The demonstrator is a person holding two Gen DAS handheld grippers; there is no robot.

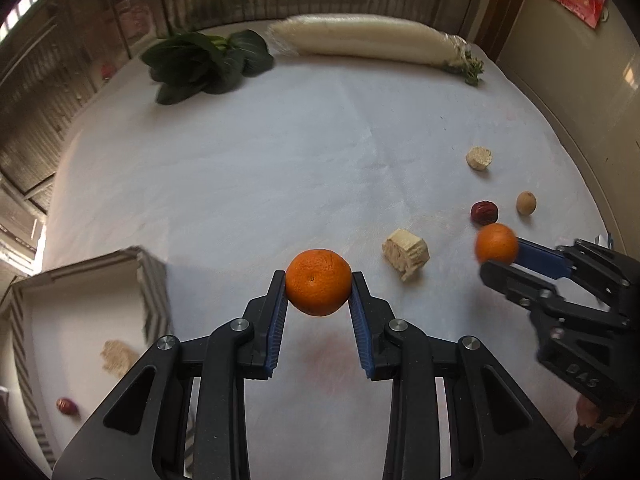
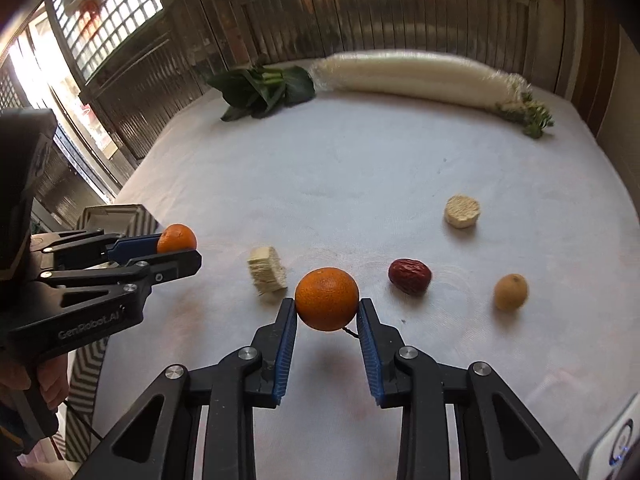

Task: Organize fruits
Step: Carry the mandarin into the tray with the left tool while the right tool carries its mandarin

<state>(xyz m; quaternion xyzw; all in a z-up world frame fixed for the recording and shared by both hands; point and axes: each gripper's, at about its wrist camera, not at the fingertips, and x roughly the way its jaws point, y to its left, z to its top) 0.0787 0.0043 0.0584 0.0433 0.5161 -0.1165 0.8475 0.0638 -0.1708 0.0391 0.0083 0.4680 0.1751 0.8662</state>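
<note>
both tongs (image 1: 319, 280) (image 2: 327, 304) grip mandarins (image 1: 318, 282) (image 2: 327, 299); box (image 1: 154, 292) nearby

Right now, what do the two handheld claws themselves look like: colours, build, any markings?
Both are matte black plastic linkages with silver pivot bolts and ribbed blue finger pads. The left claw shows "GenRobot.AI" embossed on its body in the right wrist view; the right claw carries raised letters in the left wrist view, too blurred to read surely. A thin black cable trails below the left handle. Bare hands, no sleeves visible.
</note>
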